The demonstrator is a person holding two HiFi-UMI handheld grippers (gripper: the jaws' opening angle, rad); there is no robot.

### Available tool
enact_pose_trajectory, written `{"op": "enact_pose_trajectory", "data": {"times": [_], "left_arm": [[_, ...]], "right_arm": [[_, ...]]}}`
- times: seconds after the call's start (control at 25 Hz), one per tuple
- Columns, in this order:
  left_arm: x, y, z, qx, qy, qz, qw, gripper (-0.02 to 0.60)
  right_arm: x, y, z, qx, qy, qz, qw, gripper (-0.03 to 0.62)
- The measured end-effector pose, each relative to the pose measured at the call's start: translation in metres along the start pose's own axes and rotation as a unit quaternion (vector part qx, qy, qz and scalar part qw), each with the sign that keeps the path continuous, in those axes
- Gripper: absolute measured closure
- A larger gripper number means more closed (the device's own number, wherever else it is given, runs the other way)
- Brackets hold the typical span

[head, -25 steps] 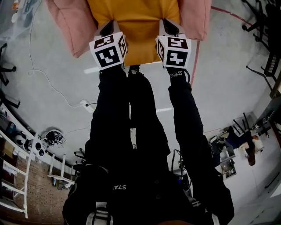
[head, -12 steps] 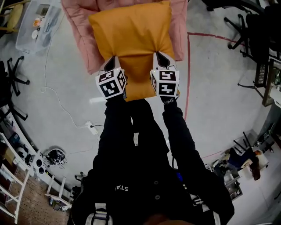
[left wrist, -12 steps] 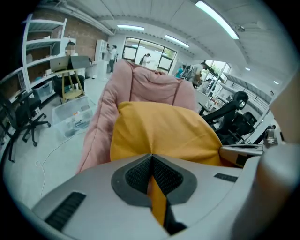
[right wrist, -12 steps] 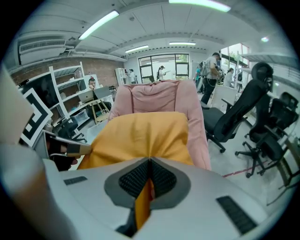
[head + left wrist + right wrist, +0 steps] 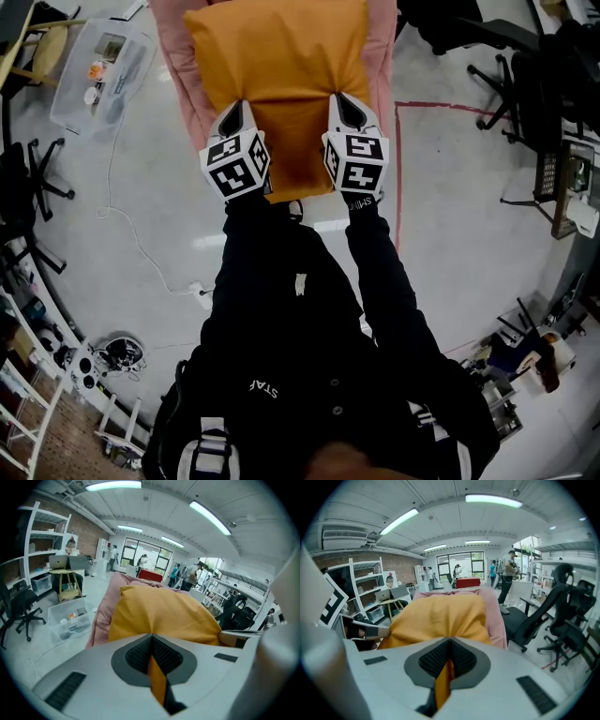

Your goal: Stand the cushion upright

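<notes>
Seen from above, a person in black sleeves holds a two-jaw gripper in each hand, both reaching forward to a rectangular orange cushion [image 5: 277, 75]. The cushion lies on top of a larger pink pad [image 5: 183, 66], and strips of the pad show along both of the cushion's long sides. The cushion's long axis runs straight away from the person. Its near short edge points back toward the person's body, past the pink pad's near end, and its far end leaves the top of the frame. How steeply it tilts off the pink pad cannot be judged from overhead.

The left gripper [image 5: 232, 112] bites the cushion's near edge close to the pink pad's left strip. In the left gripper view, the left gripper [image 5: 151, 641] has its jaws pressed almost together on a thin fold of orange fabric. The cushion [image 5: 159, 616] swells up beyond them, and the pink pad [image 5: 101, 616] shows at its left and behind it.

The right gripper [image 5: 349, 108] bites the same edge close to the pink pad's right strip. In the right gripper view, the right gripper [image 5: 449, 648] likewise pinches a narrow orange fold. The cushion [image 5: 440, 616] fills the middle, and the pink pad [image 5: 494, 616] edges it on the right.

A clear plastic box [image 5: 103, 75] sits on the floor left of the pink pad. A red floor line [image 5: 397, 178] runs just right of it.
</notes>
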State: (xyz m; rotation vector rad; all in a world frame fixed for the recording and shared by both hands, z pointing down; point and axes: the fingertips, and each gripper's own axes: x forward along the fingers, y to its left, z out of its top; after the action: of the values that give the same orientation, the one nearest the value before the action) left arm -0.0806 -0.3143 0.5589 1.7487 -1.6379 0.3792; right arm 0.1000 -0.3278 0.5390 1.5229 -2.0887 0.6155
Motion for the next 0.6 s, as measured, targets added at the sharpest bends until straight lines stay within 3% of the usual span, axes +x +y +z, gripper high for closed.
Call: {"op": "enact_pose_trajectory", "data": {"times": [0.4,0.6], "left_arm": [[0.084,-0.011,0.138,0.019,-0.082,-0.018,0.9963,0.577],[0.131,0.0,0.169,0.026,-0.114,-0.014,0.9931,0.577]], "right_arm": [[0.088,-0.031,0.126,0.012,-0.089,-0.04,0.995,0.577],[0.144,-0.039,0.145,0.018,-0.104,-0.042,0.994,0.577]]}}
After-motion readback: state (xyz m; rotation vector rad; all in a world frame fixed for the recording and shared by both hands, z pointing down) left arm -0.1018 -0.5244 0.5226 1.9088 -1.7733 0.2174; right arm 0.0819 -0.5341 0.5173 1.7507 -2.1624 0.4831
